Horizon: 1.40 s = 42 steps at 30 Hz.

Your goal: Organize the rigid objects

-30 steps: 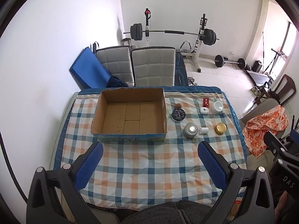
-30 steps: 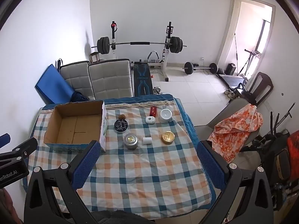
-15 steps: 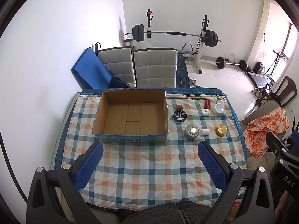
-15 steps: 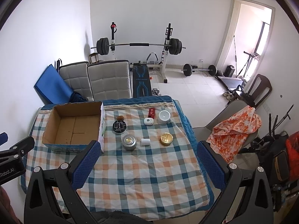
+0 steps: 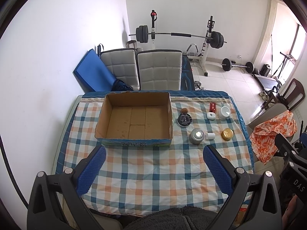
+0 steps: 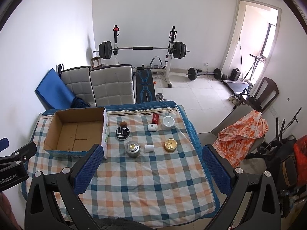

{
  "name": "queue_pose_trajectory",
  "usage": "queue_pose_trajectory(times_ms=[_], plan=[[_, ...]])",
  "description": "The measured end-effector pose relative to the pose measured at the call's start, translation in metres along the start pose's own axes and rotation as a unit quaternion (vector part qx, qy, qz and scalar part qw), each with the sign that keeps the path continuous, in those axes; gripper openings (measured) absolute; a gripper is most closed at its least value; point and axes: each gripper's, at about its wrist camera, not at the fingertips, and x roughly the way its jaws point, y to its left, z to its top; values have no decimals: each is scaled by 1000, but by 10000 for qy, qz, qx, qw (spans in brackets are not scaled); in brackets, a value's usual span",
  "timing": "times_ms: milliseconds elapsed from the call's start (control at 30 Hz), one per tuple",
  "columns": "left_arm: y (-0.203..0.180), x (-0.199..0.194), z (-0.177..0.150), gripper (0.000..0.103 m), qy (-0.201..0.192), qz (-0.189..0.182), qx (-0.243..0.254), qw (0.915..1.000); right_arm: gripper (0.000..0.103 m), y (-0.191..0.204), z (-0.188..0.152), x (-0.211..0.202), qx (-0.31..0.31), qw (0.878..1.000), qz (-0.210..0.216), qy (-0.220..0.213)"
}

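An empty open cardboard box (image 5: 134, 120) (image 6: 76, 132) stands on the left of the checked tablecloth. To its right lie several small objects: a black round tin (image 5: 184, 120) (image 6: 122, 132), a brown nut (image 5: 184, 111), a silver tin (image 5: 197, 135) (image 6: 132, 148), a white cylinder (image 5: 210, 136) (image 6: 149, 148), a gold tin (image 5: 227, 134) (image 6: 170, 144), a white pod (image 5: 210, 116), a white jar (image 5: 224, 112) (image 6: 168, 122) and a red packet (image 5: 213, 107). My left gripper (image 5: 153, 170) and right gripper (image 6: 151, 170) are open and empty, high above the near table edge.
The table (image 6: 153, 187) has two grey chairs (image 5: 159, 71) behind it and a chair with an orange cloth (image 6: 241, 132) to its right. A barbell rack (image 6: 144, 49) and weights stand on the floor beyond. A white wall is at left.
Both grippers have risen and drawn back a little; the table looks slightly smaller and lower in both views. Nothing on the table moved.
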Motion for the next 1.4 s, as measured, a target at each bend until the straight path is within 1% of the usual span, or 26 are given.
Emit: queue_pose_trajectory(times_ms=[100,300,967,1133,1400], plan=[[-1,0,-2,103,-4,13,-8,10000,103,-1,1,-1,-10,10000,-22,-36],[-1,-5,5,103,-34,-10,-31,10000,103,-2,-2,-5,-28,9999,-37,-110],[0,-4,3,103,-45,-33,-24,10000,103,-3,-1,-9,-73,9999,4,-134],[0,-8,7,103,-19,-47,-44,10000,103,-2,-2,-11,-90,9999,-1,-143],[1,-7,3,103,-25,-49,-36,10000,103,-3,-3,-9,-100,9999,-9,-110]])
